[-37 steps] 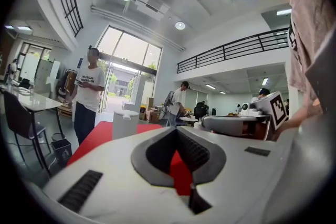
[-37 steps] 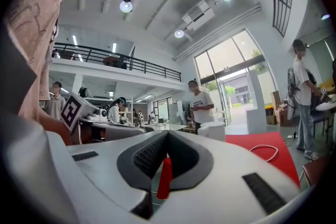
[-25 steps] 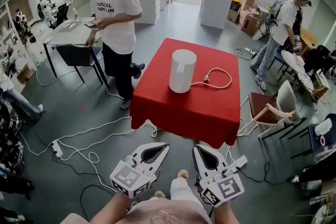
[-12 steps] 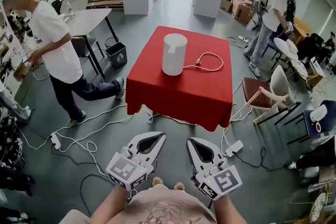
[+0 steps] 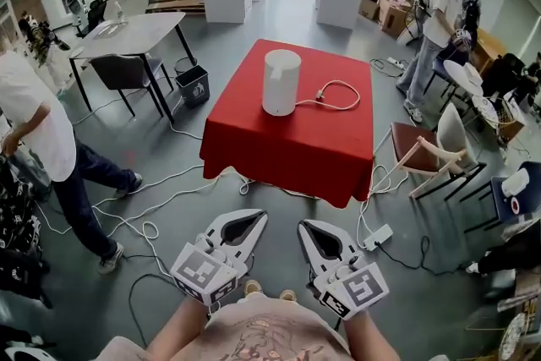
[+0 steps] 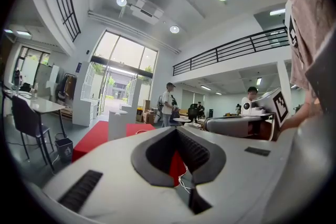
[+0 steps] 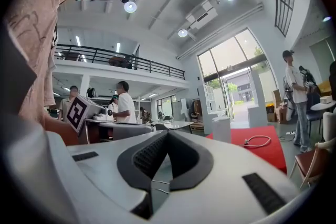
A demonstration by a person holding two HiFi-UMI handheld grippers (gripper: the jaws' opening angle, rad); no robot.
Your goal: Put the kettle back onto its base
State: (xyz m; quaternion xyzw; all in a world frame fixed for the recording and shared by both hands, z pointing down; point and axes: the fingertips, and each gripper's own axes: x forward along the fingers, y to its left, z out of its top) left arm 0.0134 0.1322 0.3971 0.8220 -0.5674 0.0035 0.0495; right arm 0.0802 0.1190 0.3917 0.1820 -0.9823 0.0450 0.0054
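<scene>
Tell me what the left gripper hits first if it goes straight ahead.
Most likely the near drape of the red cloth: the left gripper points level at it, and nothing standing shows in between. Depth is hard to judge.

Pinkish printed shirt (image 5: 262, 340); white left tongs (image 5: 259, 218), right tongs (image 5: 304, 226) (black-lined, marker cubes (image 5: 203, 279)).

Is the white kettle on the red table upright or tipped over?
Upright: the white kettle stands on end on the red table, flat top up, with the white cable lying beside it.
</scene>
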